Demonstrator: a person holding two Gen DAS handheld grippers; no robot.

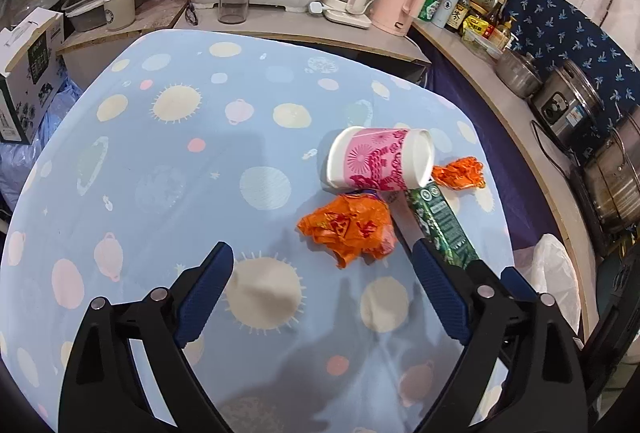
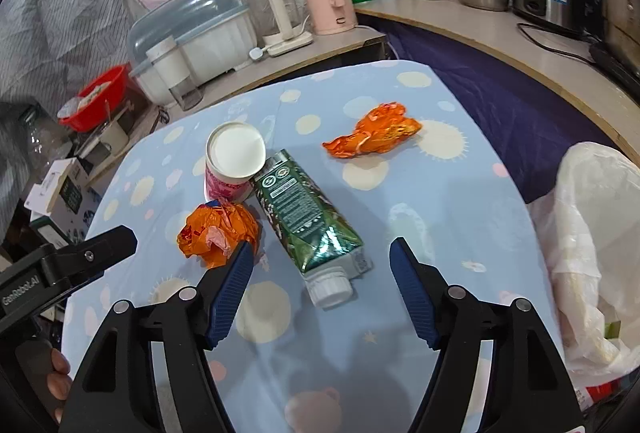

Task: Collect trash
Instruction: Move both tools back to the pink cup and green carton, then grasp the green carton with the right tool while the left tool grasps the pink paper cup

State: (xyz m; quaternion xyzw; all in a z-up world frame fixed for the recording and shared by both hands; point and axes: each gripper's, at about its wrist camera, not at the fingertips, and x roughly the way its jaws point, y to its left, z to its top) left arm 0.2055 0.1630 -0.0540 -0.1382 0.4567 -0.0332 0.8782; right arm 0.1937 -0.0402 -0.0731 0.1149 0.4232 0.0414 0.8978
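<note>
Both grippers over the bench [image 1: 160,137], which has a pale blue cloth w/ planet dots.

Left gripper [image 1: 322,289]: jaws wide apart, nothing between them, hovering above the cloth. Crumpled orange wrapper [image 1: 348,227] lies just ahead of the jaws, nearer the right-hand finger. Beyond it a pink-and-white paper cup [image 1: 380,163] lies on its side, mouth facing right. A green carton [image 1: 442,229] runs from the cup back toward the right-hand finger; its near end is hidden behind that finger in the left wrist view. A 2nd orange wrapper [image 1: 460,173] sits farther out, right of the cup.

Right gripper [image 2: 322,269]: jaws also wide apart, empty. The green carton [image 2: 308,213] lies flat w/ its white cap end pointing in between the jaws, not touching either finger as far as visible. First orange wrapper [image 2: 218,233] sits right at the tip of the left-hand finger; contact – can't tell. Cup [image 2: 234,161] is ahead-left, touching the carton's far end. 2nd wrapper [image 2: 374,137] is well ahead, slightly right, apart from the rest. A white plastic bag [image 2: 588,233] hangs off to the right of the jaws, beside the bench edge. The left gripper's black body shows at far left of the right wrist view.
</note>
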